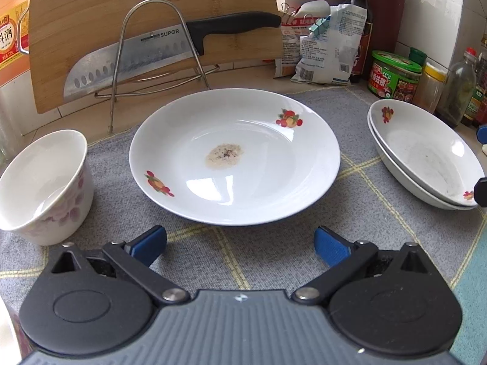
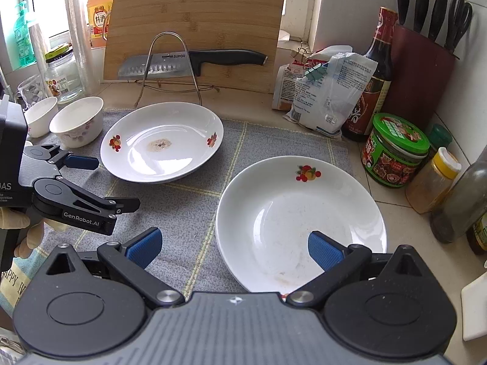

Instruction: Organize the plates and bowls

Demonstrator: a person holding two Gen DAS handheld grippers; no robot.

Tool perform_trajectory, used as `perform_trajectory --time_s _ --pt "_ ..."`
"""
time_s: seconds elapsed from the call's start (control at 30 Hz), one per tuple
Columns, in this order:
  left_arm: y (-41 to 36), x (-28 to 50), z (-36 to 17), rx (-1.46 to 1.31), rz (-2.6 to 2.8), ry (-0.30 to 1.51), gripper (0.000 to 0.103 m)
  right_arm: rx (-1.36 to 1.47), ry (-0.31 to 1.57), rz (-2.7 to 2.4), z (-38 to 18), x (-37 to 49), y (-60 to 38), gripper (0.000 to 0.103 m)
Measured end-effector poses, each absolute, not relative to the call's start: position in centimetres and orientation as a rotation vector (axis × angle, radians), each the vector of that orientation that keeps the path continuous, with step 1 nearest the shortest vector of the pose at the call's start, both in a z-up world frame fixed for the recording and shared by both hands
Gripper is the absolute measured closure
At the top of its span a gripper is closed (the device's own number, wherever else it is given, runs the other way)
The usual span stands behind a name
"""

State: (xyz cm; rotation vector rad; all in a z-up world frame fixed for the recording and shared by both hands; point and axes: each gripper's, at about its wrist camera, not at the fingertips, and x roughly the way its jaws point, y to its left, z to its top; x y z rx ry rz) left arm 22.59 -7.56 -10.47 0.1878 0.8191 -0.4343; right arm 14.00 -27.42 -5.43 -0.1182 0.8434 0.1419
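Hovering low over the grey cloth (image 1: 274,261), the left gripper (image 1: 240,241) is spread wide and empty, just short of the stained plate (image 1: 234,155), with a floral bowl (image 1: 45,185) to its left. The right gripper (image 2: 234,248), also spread and empty, hangs over the near rim of the stacked plates (image 2: 301,213) on the counter (image 2: 392,213), one fingertip (image 2: 325,251) above the top plate's well. A second small bowl (image 2: 41,115) sits behind the floral one.

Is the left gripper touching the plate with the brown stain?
Apart. The left wrist view shows grey mat between the open left gripper and the stained plate.
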Motion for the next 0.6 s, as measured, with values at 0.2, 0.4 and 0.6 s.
perform_trajectory --time_s 0.2,0.4,0.6 --pt "-8.3 23.4 -11.0 0.202 -0.437 0.8 0.001 -0.167 0.848 0.209 -4.5 16.6 -26.7 0.0" --pt "-8.7 23.9 -11.0 0.187 -0.404 0.799 0.0 -0.221 0.858 0.351 -4.9 21.0 -25.5 0.0" --pt "-8.6 24.1 -11.0 0.18 -0.394 0.785 0.0 -0.254 0.892 0.486 -5.6 26.0 -23.7 0.0"
